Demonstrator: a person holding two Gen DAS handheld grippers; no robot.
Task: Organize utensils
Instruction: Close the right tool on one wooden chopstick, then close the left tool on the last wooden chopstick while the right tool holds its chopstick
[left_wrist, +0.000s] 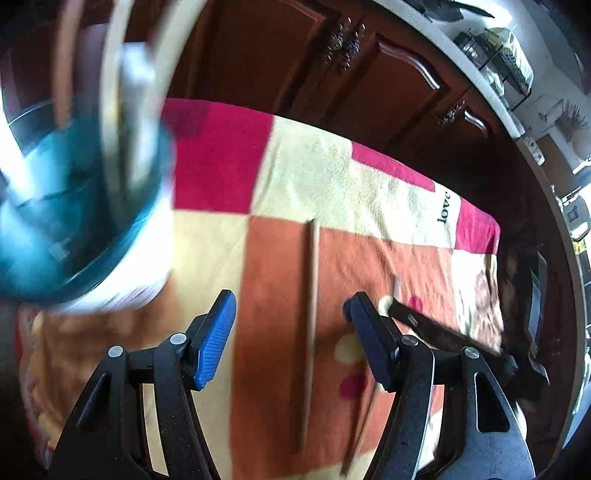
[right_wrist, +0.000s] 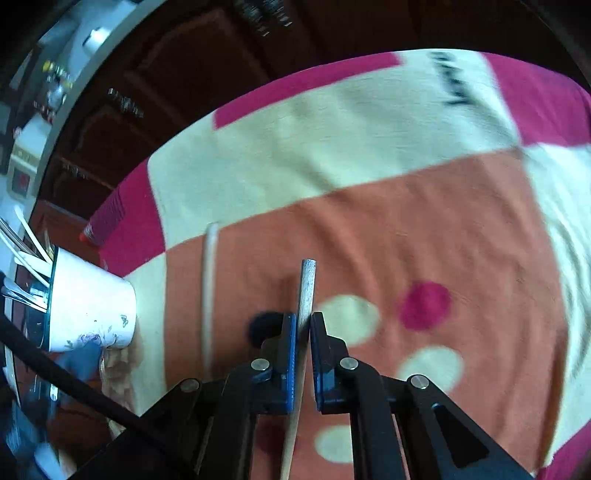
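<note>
Between the right gripper (right_wrist: 303, 325) pads, a chopstick (right_wrist: 307, 284); lower end hidden.

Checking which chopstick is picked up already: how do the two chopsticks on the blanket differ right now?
The gripped chopstick sits clamped between the right gripper pads; the loose chopstick lies free on the blanket. The loose chopstick lies nearer the cup. Both are thin, pale sticks lying roughly parallel.
</note>
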